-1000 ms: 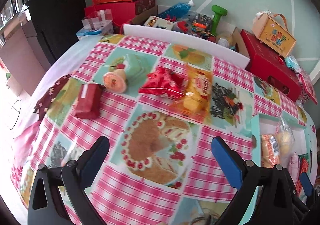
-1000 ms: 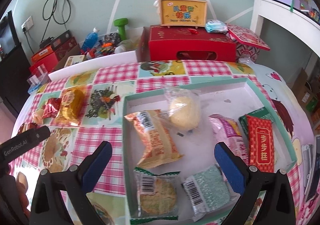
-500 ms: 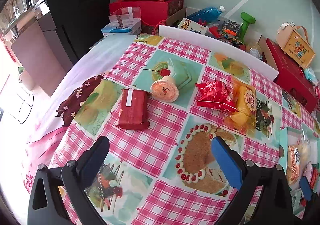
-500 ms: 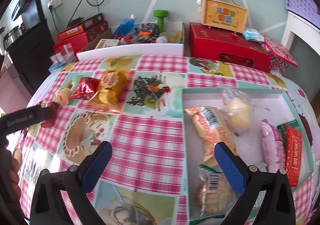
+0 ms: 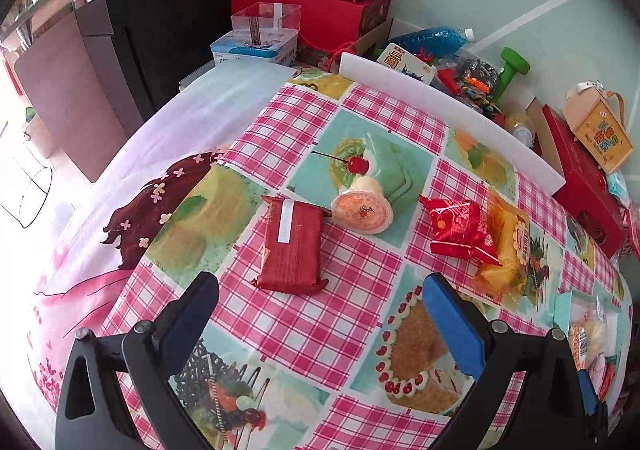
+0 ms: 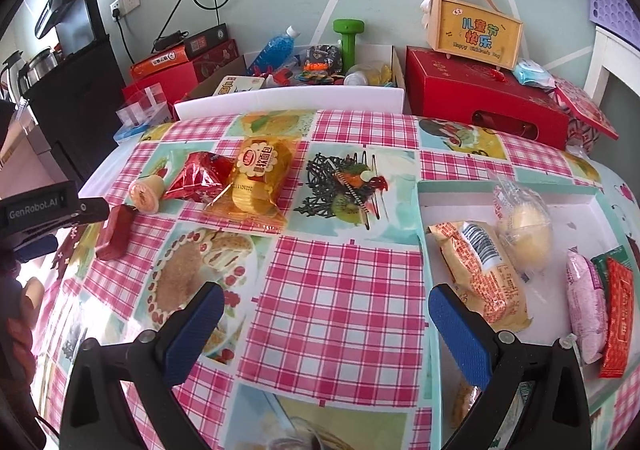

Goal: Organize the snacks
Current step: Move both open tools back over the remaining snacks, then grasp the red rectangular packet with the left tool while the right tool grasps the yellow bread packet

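Four loose snacks are lying in a row on the checked tablecloth (image 5: 352, 314). In the left wrist view a dark red flat packet (image 5: 292, 246) is sitting at 12 o'clock from the left gripper (image 5: 320, 314), just beyond its fingertips and apart from them. A round jelly cup (image 5: 363, 209) is resting on its side at 1 o'clock of that packet, close beside its far corner. A shiny red pouch (image 5: 460, 232) is lying at 3 o'clock of the cup, leaning onto a yellow bread bag (image 5: 506, 246) that lies under its right edge.

In the right wrist view the same row is appearing at 10 to 11 o'clock, and a shallow teal-rimmed tray (image 6: 512, 189) is lying at 3 o'clock. Inside it an orange wrapped bun (image 6: 480, 274) is lying nearest the left wall, a clear bag with a pale round bun (image 6: 524, 234) is lying touching its far right side, and a pink packet (image 6: 584, 306) and a red-and-green packet (image 6: 616, 310) are lying side by side toward the right.

The left gripper is hovering with its jaws spread wide and nothing between them. The right gripper (image 6: 324, 314) is likewise hanging wide apart over bare cloth near the tray's left wall, holding nothing.

Boxes and toys are crowding the far edge at 12 o'clock.
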Demonstrator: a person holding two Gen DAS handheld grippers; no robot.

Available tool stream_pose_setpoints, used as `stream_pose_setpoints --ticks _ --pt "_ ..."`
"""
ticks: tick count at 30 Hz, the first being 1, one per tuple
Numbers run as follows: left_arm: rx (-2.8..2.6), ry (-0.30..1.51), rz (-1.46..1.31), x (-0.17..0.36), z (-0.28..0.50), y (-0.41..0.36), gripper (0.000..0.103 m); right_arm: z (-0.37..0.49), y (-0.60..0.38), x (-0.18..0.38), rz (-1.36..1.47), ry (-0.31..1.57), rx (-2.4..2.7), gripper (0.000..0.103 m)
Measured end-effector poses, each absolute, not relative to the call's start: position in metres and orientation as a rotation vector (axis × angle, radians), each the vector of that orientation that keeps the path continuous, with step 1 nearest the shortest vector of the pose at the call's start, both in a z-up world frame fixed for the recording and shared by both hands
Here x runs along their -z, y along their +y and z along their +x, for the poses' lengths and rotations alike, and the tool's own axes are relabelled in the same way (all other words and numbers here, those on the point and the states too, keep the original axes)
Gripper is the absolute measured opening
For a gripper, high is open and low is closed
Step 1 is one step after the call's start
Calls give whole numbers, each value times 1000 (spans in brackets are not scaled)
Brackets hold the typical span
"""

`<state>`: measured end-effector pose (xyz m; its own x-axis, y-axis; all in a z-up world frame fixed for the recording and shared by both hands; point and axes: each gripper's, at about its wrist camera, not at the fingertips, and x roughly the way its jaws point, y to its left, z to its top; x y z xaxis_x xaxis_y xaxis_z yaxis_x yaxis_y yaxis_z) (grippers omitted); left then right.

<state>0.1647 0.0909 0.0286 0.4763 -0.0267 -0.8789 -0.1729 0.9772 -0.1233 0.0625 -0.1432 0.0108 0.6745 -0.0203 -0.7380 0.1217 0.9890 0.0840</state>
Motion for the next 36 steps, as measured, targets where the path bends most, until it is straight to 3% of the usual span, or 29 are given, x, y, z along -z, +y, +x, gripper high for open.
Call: stream_pose_setpoints --ticks 15,19,22,26,32,36 --pt "-65 1136 -327 9 195 132 101 117 -145 -18 254 826 64 103" --pt "-50 1135 -312 16 201 130 92 145 -142 -17 257 836 61 102" --pt "-43 1142 -304 20 203 129 78 164 -136 -14 250 851 52 98" --pt "-43 1157 -300 28 205 128 70 183 -124 -3 230 891 33 91" --pt "-73 1150 -276 31 207 125 63 191 -118 14 260 928 -7 67" --pt "-82 1150 -272 30 205 123 42 189 -118 24 261 965 -6 51"
